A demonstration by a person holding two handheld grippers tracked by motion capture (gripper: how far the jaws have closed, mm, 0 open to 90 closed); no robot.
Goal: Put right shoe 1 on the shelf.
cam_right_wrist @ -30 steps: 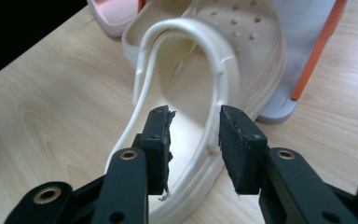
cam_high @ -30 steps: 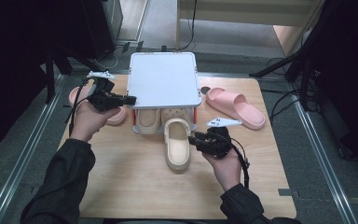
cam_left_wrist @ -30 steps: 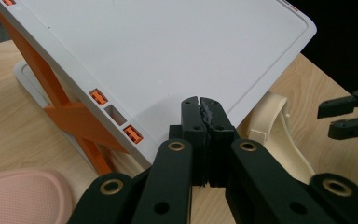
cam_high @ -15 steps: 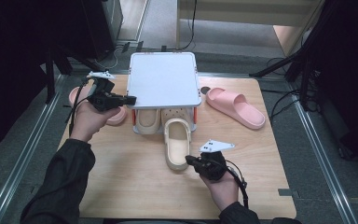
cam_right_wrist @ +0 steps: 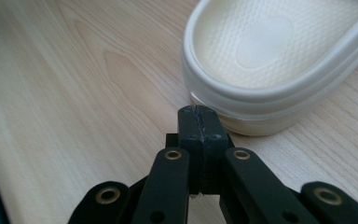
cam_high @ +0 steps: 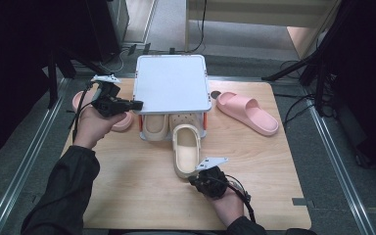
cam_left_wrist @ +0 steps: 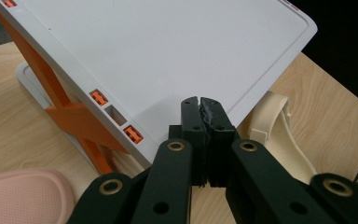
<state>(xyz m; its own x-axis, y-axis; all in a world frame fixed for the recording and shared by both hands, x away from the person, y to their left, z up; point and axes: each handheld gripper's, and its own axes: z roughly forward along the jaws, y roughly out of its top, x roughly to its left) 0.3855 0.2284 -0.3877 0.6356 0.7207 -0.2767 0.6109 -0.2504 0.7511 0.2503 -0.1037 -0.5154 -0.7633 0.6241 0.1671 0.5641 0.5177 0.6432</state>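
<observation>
A white shoe rack (cam_high: 172, 83) with orange supports stands at the back of the wooden table (cam_high: 127, 191). One beige slipper (cam_high: 186, 149) lies half out from under it, heel toward me, and another beige slipper (cam_high: 154, 128) sits beneath the shelf. My left gripper (cam_high: 134, 104) is shut and empty, its tips at the left edge of the rack's top (cam_left_wrist: 168, 56); the left gripper (cam_left_wrist: 200, 105) hovers over that edge. My right gripper (cam_high: 194, 180) is shut with nothing in it, low beside the slipper's heel. In the right gripper view the right gripper (cam_right_wrist: 199, 114) is right at the heel rim (cam_right_wrist: 279, 100).
A pink slipper (cam_high: 247, 111) lies to the right of the rack. Another pink slipper (cam_high: 78, 100) lies at the left, partly behind my left hand, and appears as the pink slipper (cam_left_wrist: 23, 196) in the left gripper view. Bare wood runs along the table's near side.
My right hand has drawn back toward the near edge and lower, from beside the beige slipper to behind its heel. The left hand and the slippers stayed put.
</observation>
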